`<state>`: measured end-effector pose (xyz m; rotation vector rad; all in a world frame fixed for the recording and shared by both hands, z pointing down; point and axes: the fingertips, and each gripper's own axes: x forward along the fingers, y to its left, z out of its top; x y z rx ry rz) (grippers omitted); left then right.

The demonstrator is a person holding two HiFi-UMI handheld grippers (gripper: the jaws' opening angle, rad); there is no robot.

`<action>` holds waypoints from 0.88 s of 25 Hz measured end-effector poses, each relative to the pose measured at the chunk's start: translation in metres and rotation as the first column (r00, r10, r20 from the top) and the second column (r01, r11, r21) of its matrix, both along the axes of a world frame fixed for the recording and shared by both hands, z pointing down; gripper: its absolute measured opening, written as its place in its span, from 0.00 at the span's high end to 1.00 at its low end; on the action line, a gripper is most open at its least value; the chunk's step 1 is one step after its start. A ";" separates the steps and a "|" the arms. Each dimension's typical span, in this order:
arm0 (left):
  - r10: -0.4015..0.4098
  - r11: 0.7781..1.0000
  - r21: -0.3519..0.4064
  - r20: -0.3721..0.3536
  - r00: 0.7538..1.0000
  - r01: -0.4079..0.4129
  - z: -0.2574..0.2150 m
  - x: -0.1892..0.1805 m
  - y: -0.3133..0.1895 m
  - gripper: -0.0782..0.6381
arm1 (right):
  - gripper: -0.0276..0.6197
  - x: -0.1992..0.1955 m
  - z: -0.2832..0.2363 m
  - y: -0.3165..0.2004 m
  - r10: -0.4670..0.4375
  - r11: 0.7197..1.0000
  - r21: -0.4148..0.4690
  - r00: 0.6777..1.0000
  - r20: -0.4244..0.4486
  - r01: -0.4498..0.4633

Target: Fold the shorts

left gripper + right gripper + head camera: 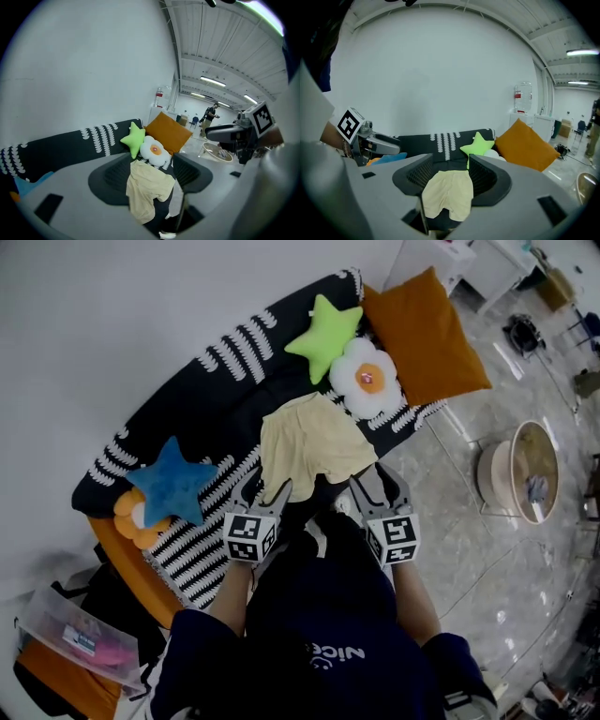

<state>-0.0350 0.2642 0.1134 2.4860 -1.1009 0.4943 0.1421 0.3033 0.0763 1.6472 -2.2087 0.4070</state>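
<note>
Pale yellow shorts [309, 444] lie spread flat on the black patterned sofa [216, 418], just below a green star cushion [326, 334] and a flower cushion [366, 378]. The left hand-held gripper [265, 491] and right hand-held gripper [377, 486] are poised near the leg openings (both jaws wide apart, gripping nothing).

Bright, even ceiling light; soft shadows. Fisheye views bend at dark-vignetted edges, and near gripper bodies look blurred.
</note>
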 end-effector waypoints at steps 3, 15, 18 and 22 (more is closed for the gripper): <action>-0.030 1.000 -0.008 0.018 0.999 0.030 0.006 -0.003 -0.021 0.50 | 0.59 0.008 0.003 -0.028 -0.048 0.999 0.003 0.999 -0.017 0.048; -0.116 0.980 -0.149 0.102 0.988 0.130 0.067 0.015 -0.141 0.53 | 0.59 0.037 0.062 -0.191 -0.311 0.942 -0.137 0.950 -0.019 0.306; -0.116 0.973 -0.185 0.126 0.985 0.138 0.091 0.021 -0.167 0.53 | 0.62 0.035 0.086 -0.225 -0.398 0.903 -0.178 0.918 -0.002 0.391; -0.133 0.958 -0.226 0.197 0.971 0.177 0.132 0.014 -0.200 0.54 | 0.67 0.033 0.127 -0.268 -0.484 0.850 -0.228 0.875 0.020 0.475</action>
